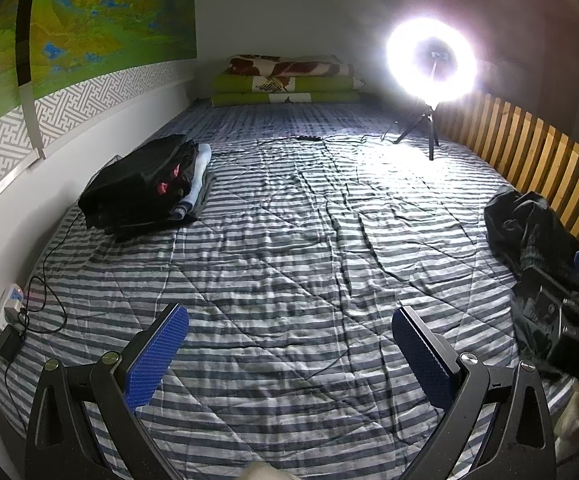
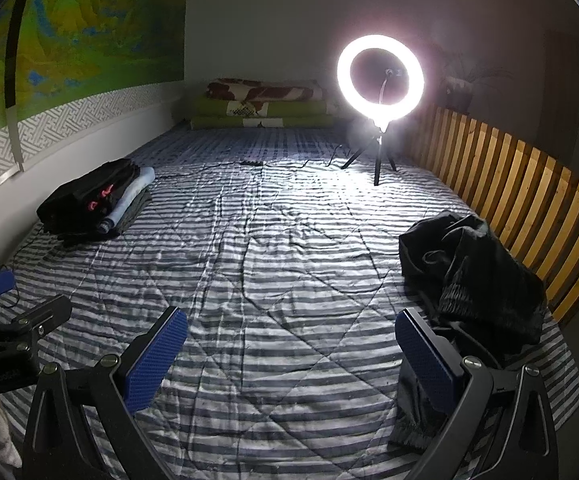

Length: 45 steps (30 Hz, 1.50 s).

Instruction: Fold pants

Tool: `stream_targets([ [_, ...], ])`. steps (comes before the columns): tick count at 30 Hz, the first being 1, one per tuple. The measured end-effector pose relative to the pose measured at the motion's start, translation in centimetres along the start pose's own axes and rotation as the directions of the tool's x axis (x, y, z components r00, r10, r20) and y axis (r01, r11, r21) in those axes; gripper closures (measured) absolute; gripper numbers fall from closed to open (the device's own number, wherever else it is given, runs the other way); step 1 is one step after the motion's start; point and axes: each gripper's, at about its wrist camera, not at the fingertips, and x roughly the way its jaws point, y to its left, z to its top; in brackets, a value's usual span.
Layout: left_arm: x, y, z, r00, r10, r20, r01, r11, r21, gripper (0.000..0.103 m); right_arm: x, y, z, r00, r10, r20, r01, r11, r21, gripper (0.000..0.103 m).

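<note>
Two handheld tools hover over a striped quilt [image 2: 273,280] on a bed, with a pair of black pants [image 2: 473,272] lying in a crumpled heap near the bed's right edge, just beside the slatted wooden rail [image 2: 529,184]. The left tool [image 1: 289,354] is spread wide, its blue-padded fingers [image 1: 157,356] apart over bare quilt and gripping nothing. The right tool [image 2: 291,354] is likewise spread; its outer finger sits just at the near fringe of the black heap, though whether it touches the cloth cannot be told from the right wrist view.

Against the bed's left edge, by the wall, a stack of folded clothes [image 1: 145,188] rests neatly: dark garments on top, a pale blue one and a grey one beneath. That pile suggests folding work already completed on other items, while the black pants appear untouched: bunched, with no leg or waistband laid flat.

By that reading, this garment's fold has not begun. Still ahead, it seems: picking the pants up, spreading them across the open middle of the quilt, bringing the legs together, folding them down, and moving them to the stack.

A ring light [image 2: 380,78] on a small tripod glares from the far right of the bed, and folded blankets [image 2: 263,102] lie at the far end.
</note>
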Motion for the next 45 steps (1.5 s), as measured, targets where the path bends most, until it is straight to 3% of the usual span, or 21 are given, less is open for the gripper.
stream_targets([
  [8, 0.8, -0.6, 0.4, 1.000, 0.003, -0.011, -0.003, 1.000, 0.003, 0.000, 1.7, -4.5, 0.5, 0.999, -0.038, -0.019, 0.039, 0.999, 0.037, 0.001],
  [13, 1.4, -2.3, 1.1, 0.999, -0.021, -0.026, 0.022, 0.999, 0.023, 0.000, 4.7, -11.4, 0.3, 0.986, -0.132, -0.100, 0.140, 0.987, 0.080, 0.001],
  [18, 2.1, -4.7, 2.2, 0.999, -0.037, -0.033, 0.039, 0.997, 0.059, 0.000, 8.7, -19.4, 0.2, 0.958, -0.210, -0.193, 0.234, 0.966, 0.109, 0.001],
  [25, 4.6, -7.3, 3.7, 0.995, -0.071, -0.072, 0.076, 0.994, 0.075, 0.000, 14.2, -26.2, 0.7, 0.949, -0.122, -0.292, 0.185, 0.962, 0.199, 0.001],
  [31, 7.0, -8.2, 4.8, 0.990, -0.089, -0.106, 0.098, 0.992, 0.076, 0.000, 19.4, -28.2, 0.7, 0.909, -0.172, -0.380, 0.254, 0.951, 0.177, 0.001],
  [33, 7.3, -7.8, 5.1, 0.991, -0.090, -0.103, 0.098, 0.993, 0.072, 0.003, 20.3, -29.1, 0.6, 0.898, -0.201, -0.392, 0.288, 0.941, 0.176, 0.010],
  [35, 7.5, -7.4, 5.3, 0.992, -0.085, -0.096, 0.092, 0.993, 0.073, 0.005, 21.0, -30.3, 0.5, 0.896, -0.140, -0.420, 0.252, 0.942, 0.223, 0.071],
  [37, 7.5, -7.0, 5.4, 0.992, -0.082, -0.091, 0.089, 0.993, 0.074, 0.010, 21.0, -30.9, 0.7, 0.899, -0.074, -0.431, 0.213, 0.935, 0.283, 0.096],
  [40, 7.4, -6.1, 5.5, 0.993, -0.078, -0.088, 0.085, 0.994, 0.071, 0.017, 18.9, -29.8, 2.3, 0.921, -0.123, -0.370, 0.224, 0.943, 0.246, 0.099],
  [43, 6.7, -4.8, 5.6, 0.994, -0.079, -0.070, 0.082, 0.995, 0.053, 0.018, 15.7, -26.0, 4.7, 0.958, -0.074, -0.276, 0.139, 0.964, 0.225, 0.099],
  [45, 6.1, -3.7, 5.7, 0.995, -0.080, -0.056, 0.082, 0.996, 0.029, 0.021, 13.9, -21.6, 6.6, 0.975, -0.031, -0.220, 0.069, 0.984, 0.164, 0.100],
])
